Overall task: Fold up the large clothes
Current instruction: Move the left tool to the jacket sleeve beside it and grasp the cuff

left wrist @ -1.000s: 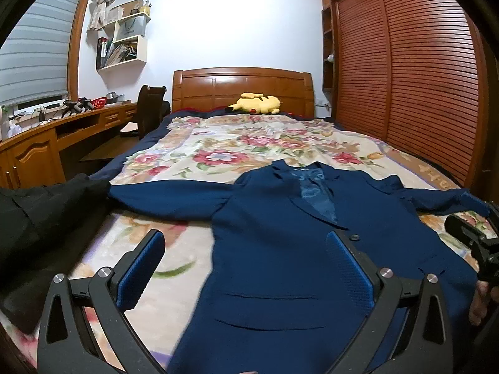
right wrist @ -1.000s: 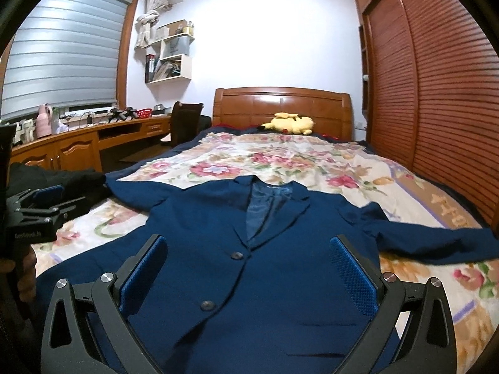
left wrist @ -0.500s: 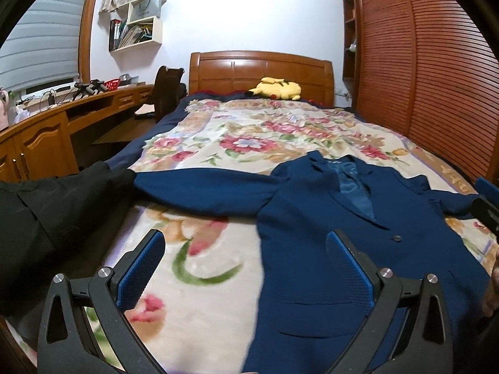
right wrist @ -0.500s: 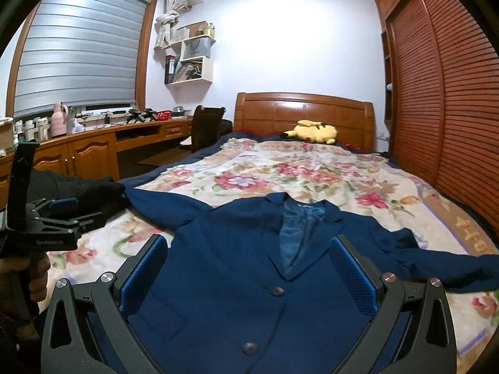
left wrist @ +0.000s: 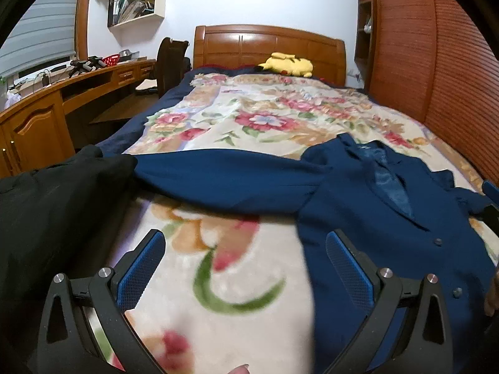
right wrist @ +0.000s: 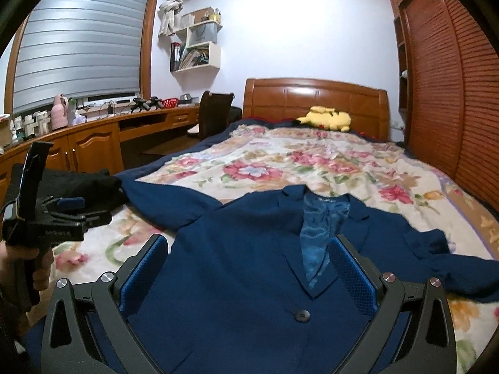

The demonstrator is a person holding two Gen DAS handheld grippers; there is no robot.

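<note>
Navy jacket (right wrist: 249, 280) lies face up, buttoned, on the floral blanket (left wrist: 249, 124) of the bed, sleeves spread to both sides. Left tongs (left wrist: 246, 268) gape wide above bare blanket beside the jacket's edge; right tongs (right wrist: 246, 271) gape wide above its chest. Black garment (left wrist: 46, 205) touches one cuff.

A yellow plush toy (right wrist: 326, 119) lies by the headboard (right wrist: 315, 99); dark clothing (left wrist: 53, 205), perhaps trousers, nearby.
</note>
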